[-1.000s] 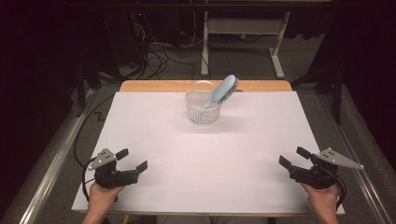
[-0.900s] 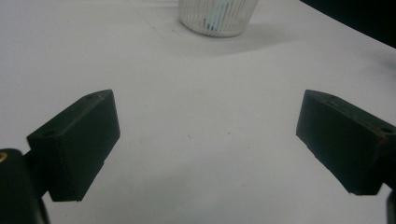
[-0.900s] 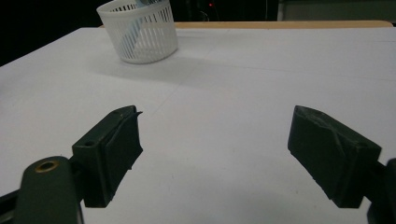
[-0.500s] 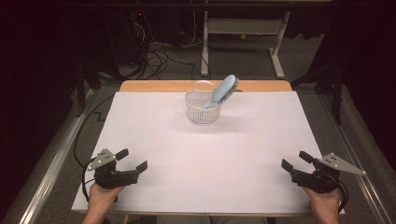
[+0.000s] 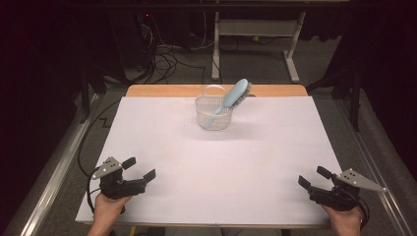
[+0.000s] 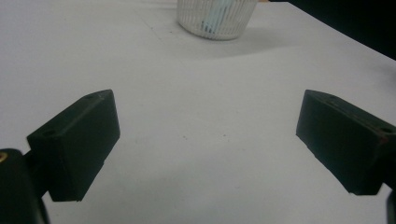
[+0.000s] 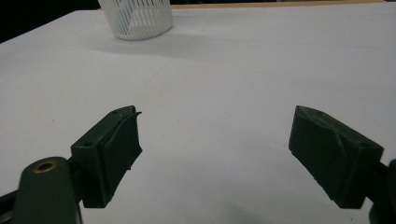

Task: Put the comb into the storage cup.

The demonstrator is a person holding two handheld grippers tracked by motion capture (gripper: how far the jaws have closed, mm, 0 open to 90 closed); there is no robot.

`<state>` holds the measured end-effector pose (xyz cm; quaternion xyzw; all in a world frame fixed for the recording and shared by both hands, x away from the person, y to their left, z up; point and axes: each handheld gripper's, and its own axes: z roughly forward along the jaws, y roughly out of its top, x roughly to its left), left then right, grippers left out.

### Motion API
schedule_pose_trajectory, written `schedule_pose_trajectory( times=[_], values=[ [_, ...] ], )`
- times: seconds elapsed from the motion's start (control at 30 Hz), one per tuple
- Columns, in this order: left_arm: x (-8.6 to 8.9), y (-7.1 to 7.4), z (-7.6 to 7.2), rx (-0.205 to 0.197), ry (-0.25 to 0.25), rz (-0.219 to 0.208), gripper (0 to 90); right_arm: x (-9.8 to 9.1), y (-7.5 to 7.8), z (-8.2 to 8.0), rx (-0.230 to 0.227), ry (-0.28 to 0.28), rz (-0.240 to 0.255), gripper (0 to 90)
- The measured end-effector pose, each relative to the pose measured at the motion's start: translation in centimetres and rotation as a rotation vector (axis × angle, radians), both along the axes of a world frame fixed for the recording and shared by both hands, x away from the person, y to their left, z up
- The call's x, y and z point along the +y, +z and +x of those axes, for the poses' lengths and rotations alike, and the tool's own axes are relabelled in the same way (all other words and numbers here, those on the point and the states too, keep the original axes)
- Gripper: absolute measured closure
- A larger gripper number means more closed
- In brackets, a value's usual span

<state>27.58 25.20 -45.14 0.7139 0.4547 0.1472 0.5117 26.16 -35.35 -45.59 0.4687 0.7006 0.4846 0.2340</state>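
While a pale blue hairbrush (image 5: 234, 96) leans handle-down in the white slotted basket (image 5: 213, 114) near the table's (image 5: 221, 162) far edge, left gripper (image 5: 139, 168) at the near left corner, jaws apart, right gripper (image 5: 311, 178) at the near right, jaws apart, both well apart from the basket.

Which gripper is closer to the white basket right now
Left, slightly. The left gripper sits near-left of the basket; the right gripper sits near-right, a bit farther off.
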Motion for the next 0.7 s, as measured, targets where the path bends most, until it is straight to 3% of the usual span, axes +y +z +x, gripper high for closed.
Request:
schedule_pose_trajectory(
  times=[0.43,0.7],
  values=[
    [-0.10,-0.17,0.28,0.010,-0.007,0.004,5.5,-0.29,-0.03,-0.49,-0.021,-0.017,0.023,17.2],
    [-0.08,-0.17,0.30,0.011,-0.009,0.004,5.5,-0.37,-0.15,-0.27,-0.012,-0.026,0.023,17.3]
  ],
)
